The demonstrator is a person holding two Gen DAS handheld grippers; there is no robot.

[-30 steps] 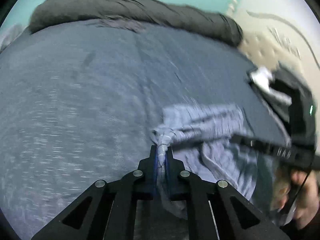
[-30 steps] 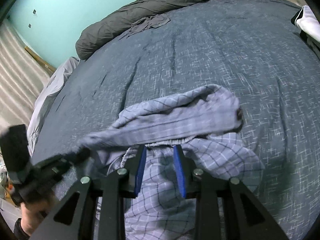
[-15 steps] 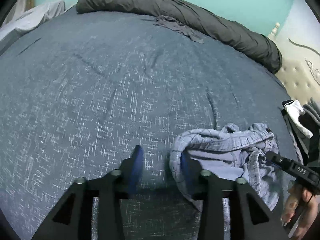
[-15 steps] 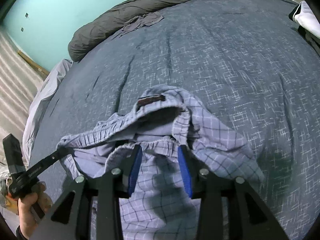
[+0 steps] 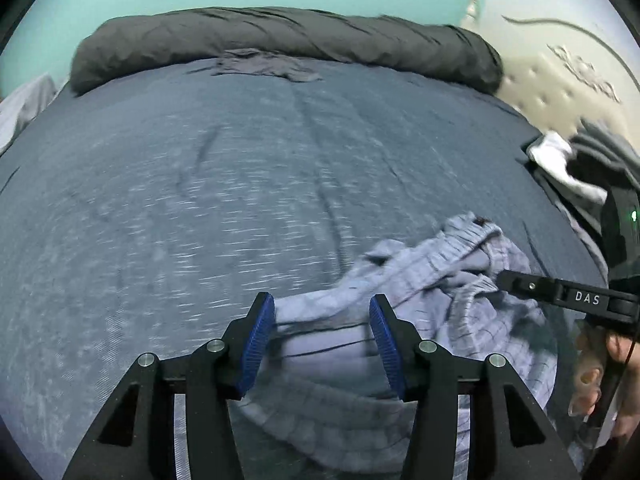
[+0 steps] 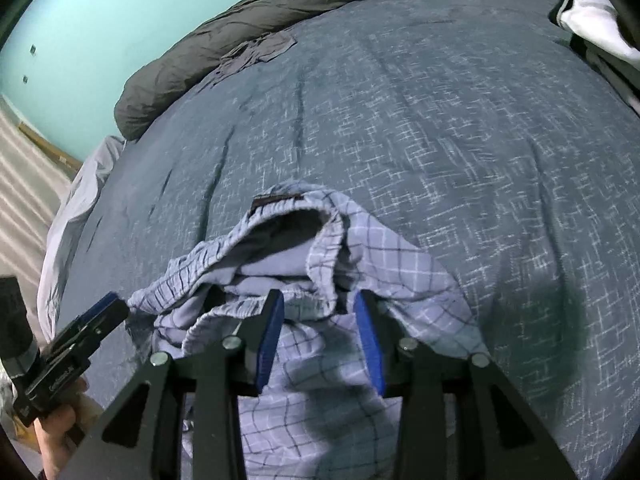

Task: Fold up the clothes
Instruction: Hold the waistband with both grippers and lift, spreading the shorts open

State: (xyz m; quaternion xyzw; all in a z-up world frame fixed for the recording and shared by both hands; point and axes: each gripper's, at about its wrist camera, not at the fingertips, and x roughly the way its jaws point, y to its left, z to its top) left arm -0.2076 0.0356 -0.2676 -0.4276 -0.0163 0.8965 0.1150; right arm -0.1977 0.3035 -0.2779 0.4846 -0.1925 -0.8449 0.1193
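plaid shorts (image 6: pixel 320 264) crumpled, lower centre of frame on the bed (image 6: pixel 460 140). left gripper (image 5: pixel 322 330) and right gripper (image 6: pixel 320 330) both spread, cloth between the jaws, nothing pinched. risk: closing now likely grabs bunched layers, not one edge; fold skews.

Left view motion-blurred; plaid shorts (image 6: pixel 320 380) cut off at the lower edge

Bed with dark blue flecked cover (image 6: pixel 460 128), creased lengthwise. Lying on it: crumpled light blue checked shorts (image 6: pixel 320 264) at the near edge, waistband gaping; rolled dark grey duvet (image 5: pixel 280 40) along the far side, a small grey garment (image 5: pixel 264 66) just before it; white and dark clothing (image 5: pixel 568 168) heaped near the headboard.
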